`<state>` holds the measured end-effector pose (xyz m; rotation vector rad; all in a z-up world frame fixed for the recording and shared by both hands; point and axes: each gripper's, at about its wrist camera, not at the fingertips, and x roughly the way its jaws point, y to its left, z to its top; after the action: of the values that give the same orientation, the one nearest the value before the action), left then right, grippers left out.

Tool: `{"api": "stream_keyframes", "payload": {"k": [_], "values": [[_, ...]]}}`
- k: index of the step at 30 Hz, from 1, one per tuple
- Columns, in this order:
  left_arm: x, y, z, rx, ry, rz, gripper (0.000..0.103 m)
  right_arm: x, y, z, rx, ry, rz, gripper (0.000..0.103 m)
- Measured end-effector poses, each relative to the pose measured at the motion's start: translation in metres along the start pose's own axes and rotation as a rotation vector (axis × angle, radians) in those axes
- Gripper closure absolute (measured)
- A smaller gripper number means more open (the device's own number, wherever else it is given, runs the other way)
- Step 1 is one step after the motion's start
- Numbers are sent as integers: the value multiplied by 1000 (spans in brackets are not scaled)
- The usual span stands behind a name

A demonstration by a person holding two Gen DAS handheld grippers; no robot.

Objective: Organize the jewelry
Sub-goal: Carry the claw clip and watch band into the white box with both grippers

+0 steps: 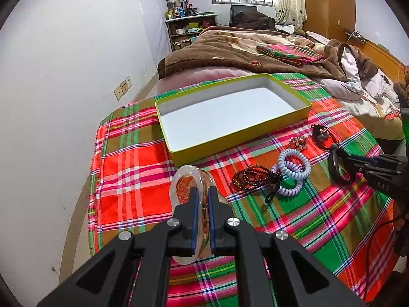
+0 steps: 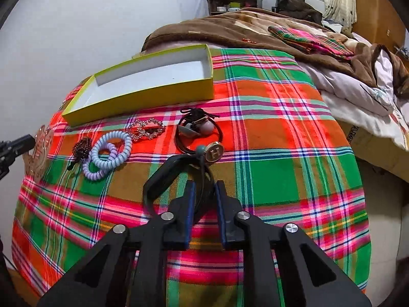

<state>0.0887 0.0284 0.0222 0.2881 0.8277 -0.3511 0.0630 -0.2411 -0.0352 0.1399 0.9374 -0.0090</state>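
Observation:
My left gripper is shut on a clear amber bangle, held just above the plaid cloth in front of the empty yellow box. The bangle also shows in the right wrist view. My right gripper is shut on a black hair band with a gold "H" charm; it shows in the left wrist view too. On the cloth lie lilac spiral hair ties, dark beads, a rhinestone clip and black ties with a pink bead.
The plaid cloth covers the near end of a bed. A brown blanket and a folded plaid cloth lie behind the box. A white wall runs along the left. The bed edge drops off to the right.

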Motion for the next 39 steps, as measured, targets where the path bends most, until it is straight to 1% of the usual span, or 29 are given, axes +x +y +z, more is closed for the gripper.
{"api": "stream_keyframes", "payload": {"k": [1, 8, 14, 20, 24, 27, 32, 39], "values": [[-1, 1, 1, -2, -2, 2, 96, -1, 0, 0, -1, -4, 2, 93], [-5, 6, 9, -11, -10, 6, 96, -18, 3, 11, -20, -49, 6, 93], [-8, 13, 22, -16, -19, 11, 96, -32, 9, 44, -40, -111, 18, 93], [-5, 21, 42, -27, -31, 13, 96, -35, 14, 77, -56, -153, 21, 93], [0, 21, 56, -28, -39, 5, 96, -27, 14, 100, -56, -154, 35, 93], [8, 23, 68, -34, -42, -3, 96, -19, 16, 115, -65, -154, 29, 93], [24, 23, 83, -39, -36, -17, 96, 2, 15, 139, -71, -132, 29, 93], [57, 27, 106, -77, -8, -45, 96, 38, 17, 168, -83, -87, 29, 93]]}}
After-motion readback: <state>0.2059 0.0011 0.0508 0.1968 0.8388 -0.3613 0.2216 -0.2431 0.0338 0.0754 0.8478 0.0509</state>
